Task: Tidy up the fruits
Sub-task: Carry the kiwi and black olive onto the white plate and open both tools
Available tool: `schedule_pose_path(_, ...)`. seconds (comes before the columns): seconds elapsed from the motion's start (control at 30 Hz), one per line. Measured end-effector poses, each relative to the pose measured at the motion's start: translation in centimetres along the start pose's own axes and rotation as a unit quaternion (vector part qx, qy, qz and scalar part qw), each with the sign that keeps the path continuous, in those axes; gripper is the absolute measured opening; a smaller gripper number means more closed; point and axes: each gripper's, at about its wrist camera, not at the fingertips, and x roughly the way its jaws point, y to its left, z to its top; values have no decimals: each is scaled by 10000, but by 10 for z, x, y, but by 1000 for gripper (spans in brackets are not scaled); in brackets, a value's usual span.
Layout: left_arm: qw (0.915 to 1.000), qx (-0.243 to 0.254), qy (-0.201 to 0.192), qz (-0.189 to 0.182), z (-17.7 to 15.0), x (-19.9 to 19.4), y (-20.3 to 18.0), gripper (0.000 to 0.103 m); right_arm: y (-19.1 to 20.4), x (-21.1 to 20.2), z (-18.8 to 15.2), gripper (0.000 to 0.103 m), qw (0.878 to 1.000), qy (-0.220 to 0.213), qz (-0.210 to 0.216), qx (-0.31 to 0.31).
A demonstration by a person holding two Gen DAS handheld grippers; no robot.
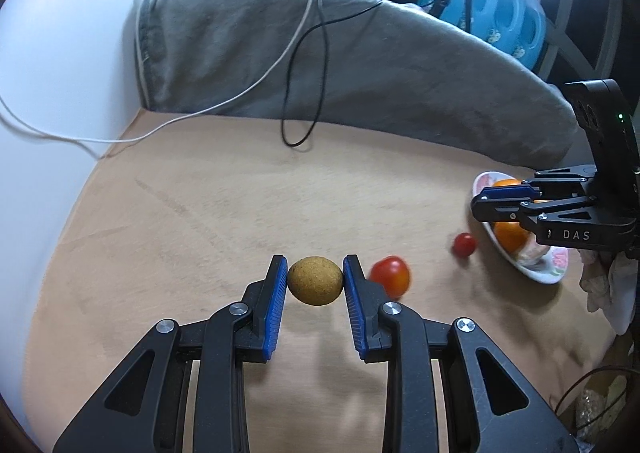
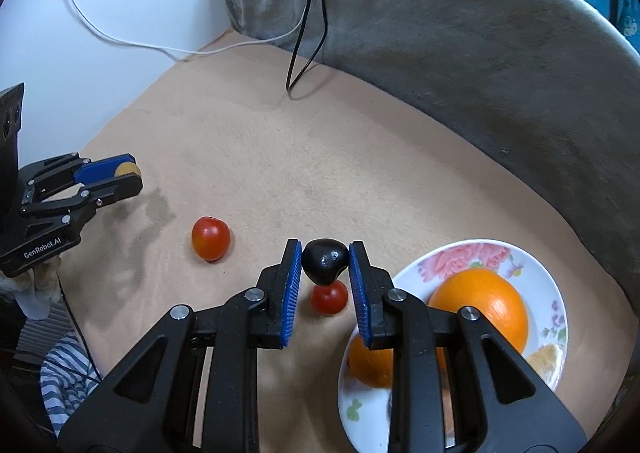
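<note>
My left gripper is shut on a small brown round fruit, held above the tan table; it also shows in the right wrist view. My right gripper is shut on a small black fruit, held left of a floral plate with two oranges. A larger red tomato and a small cherry tomato lie on the table. In the left wrist view they show as the larger tomato and the cherry tomato, beside the plate.
A grey blanket is heaped along the back of the table. A white cable and a black cable trail onto the table. A white wall stands at the left. Striped cloth lies off the table's front-left edge.
</note>
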Motion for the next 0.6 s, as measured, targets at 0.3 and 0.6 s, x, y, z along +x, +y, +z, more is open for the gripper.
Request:
schedule_pose_path(0.3,9992,194,-93,-329,5,-7,-29,27,-13,-32,-13,25,9992,-319,53,248)
schedule_pose_path(0.6,9959,472,-74,-773,9,-2,-67,27,-45,-66,-31,25,9964,-584,-87,608)
